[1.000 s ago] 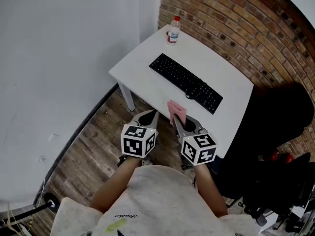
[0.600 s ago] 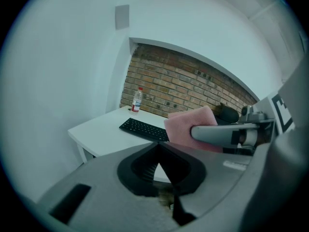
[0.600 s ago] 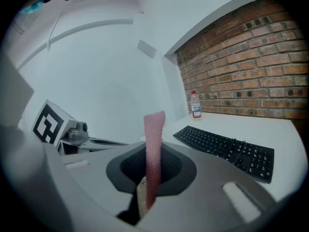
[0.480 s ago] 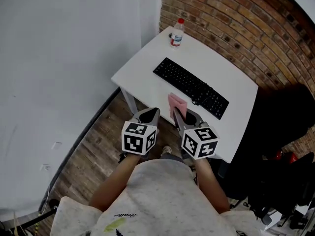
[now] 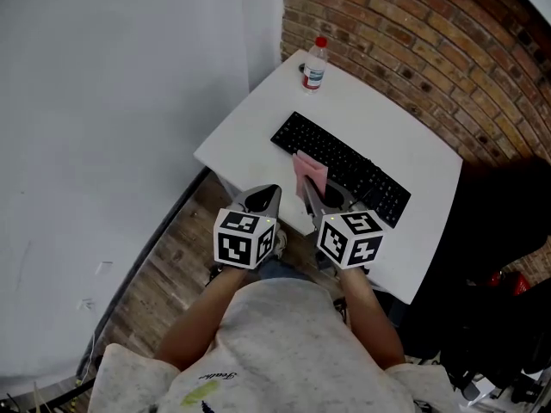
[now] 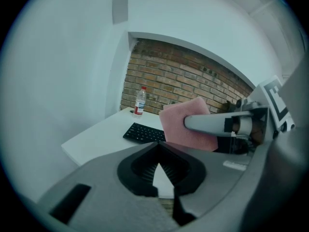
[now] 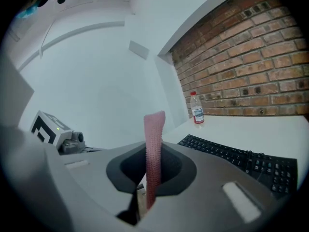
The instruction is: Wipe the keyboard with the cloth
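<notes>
A black keyboard [image 5: 344, 170] lies diagonally on the white table [image 5: 258, 119]. My right gripper [image 5: 308, 194] is shut on a pink cloth [image 5: 310, 172], which stands upright between its jaws and overlaps the keyboard's near edge in the head view. In the right gripper view the cloth [image 7: 154, 149] is edge-on, with the keyboard [image 7: 231, 156] beyond it. My left gripper [image 5: 262, 199] hangs beside it over the table's near edge, shut and empty. The left gripper view shows the cloth [image 6: 181, 124] and the keyboard [image 6: 144, 133].
A plastic water bottle [image 5: 315, 63] with a red cap stands at the table's far corner by the brick wall [image 5: 413, 33]. A white wall runs along the left. Dark chair and gear [image 5: 504, 256] sit to the right. Wooden floor [image 5: 164, 265] lies below.
Both grippers and the view have moved forward toward the table. The cloth, earlier short of the keyboard, now overlaps its near edge in the head view.
</notes>
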